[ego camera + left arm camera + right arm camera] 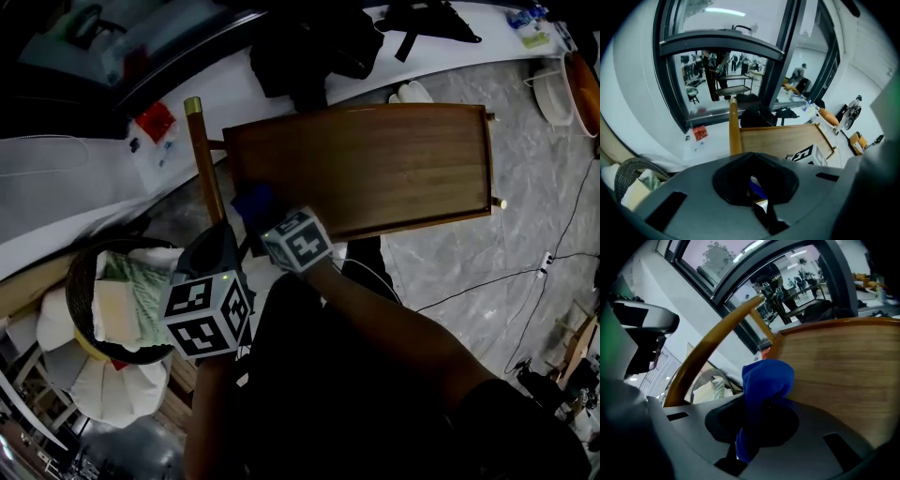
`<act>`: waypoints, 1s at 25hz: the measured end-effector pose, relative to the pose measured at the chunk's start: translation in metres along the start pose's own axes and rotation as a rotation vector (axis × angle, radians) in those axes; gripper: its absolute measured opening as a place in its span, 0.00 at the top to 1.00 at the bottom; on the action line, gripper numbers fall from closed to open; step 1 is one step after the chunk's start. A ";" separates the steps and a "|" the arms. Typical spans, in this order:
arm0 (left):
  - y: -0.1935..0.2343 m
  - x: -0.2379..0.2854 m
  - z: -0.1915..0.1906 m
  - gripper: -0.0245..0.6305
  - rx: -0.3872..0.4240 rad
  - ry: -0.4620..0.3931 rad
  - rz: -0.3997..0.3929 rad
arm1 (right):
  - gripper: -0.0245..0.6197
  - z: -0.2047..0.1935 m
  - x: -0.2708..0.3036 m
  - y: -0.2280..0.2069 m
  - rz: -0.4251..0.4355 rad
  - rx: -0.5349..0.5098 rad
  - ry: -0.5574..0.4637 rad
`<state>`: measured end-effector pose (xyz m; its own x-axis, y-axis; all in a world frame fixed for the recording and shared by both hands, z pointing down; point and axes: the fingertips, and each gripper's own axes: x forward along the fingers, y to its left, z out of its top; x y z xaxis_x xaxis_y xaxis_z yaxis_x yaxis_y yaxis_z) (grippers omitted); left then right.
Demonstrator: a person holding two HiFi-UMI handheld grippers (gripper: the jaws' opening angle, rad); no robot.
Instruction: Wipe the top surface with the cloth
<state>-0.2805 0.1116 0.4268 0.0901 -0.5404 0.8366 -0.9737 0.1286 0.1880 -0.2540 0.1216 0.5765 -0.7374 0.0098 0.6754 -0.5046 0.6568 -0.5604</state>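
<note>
The wooden top is a brown rectangular panel with a raised rim, also seen in the right gripper view and the left gripper view. A blue cloth is bunched at its near left corner. My right gripper is shut on it, and the cloth bulges up out of the jaws over the panel's edge. My left gripper hovers just left of and below that corner, off the panel. Its jaws look shut with nothing between them.
A wooden post with a brass cap rises beside the panel's left edge, close to both grippers. A wicker basket of folded cloths sits at lower left. A dark bag lies on the white ledge behind. A cable crosses the marbled floor.
</note>
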 end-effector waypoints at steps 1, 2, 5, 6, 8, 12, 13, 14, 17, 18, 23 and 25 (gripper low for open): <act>0.004 0.001 -0.003 0.95 0.003 0.004 -0.001 | 0.87 -0.002 0.005 0.002 -0.011 -0.003 0.015; 0.006 0.002 -0.007 0.95 0.005 0.009 -0.003 | 0.86 -0.005 0.009 0.001 -0.026 -0.009 0.028; 0.006 0.008 -0.016 0.95 0.008 0.027 -0.021 | 0.86 -0.006 0.013 -0.002 -0.065 -0.061 0.049; 0.003 0.009 -0.016 0.95 0.017 0.030 -0.027 | 0.86 -0.006 0.012 -0.004 -0.074 -0.082 0.056; -0.006 0.012 -0.016 0.95 0.039 0.034 -0.038 | 0.86 -0.007 0.008 -0.010 -0.088 -0.107 0.065; -0.034 0.025 -0.011 0.95 0.064 0.041 -0.072 | 0.87 -0.014 -0.020 -0.040 -0.128 -0.080 0.063; -0.043 0.030 -0.009 0.95 0.073 0.045 -0.082 | 0.87 -0.016 -0.030 -0.052 -0.144 -0.071 0.060; -0.053 0.036 -0.008 0.95 0.083 0.049 -0.092 | 0.86 -0.019 -0.041 -0.064 -0.161 -0.063 0.058; -0.091 0.055 -0.007 0.95 0.110 0.066 -0.123 | 0.87 -0.028 -0.080 -0.105 -0.215 -0.040 0.049; -0.106 0.062 -0.008 0.95 0.118 0.074 -0.134 | 0.87 -0.031 -0.094 -0.119 -0.233 -0.032 0.046; -0.185 0.096 -0.017 0.95 0.151 0.118 -0.190 | 0.87 -0.047 -0.169 -0.191 -0.323 0.009 0.031; -0.216 0.108 -0.022 0.95 0.159 0.137 -0.211 | 0.87 -0.055 -0.199 -0.219 -0.357 0.032 0.023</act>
<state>-0.0557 0.0431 0.4878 0.3111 -0.4225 0.8513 -0.9500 -0.1123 0.2914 0.0281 0.0174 0.5908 -0.5020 -0.1994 0.8416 -0.7426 0.5981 -0.3013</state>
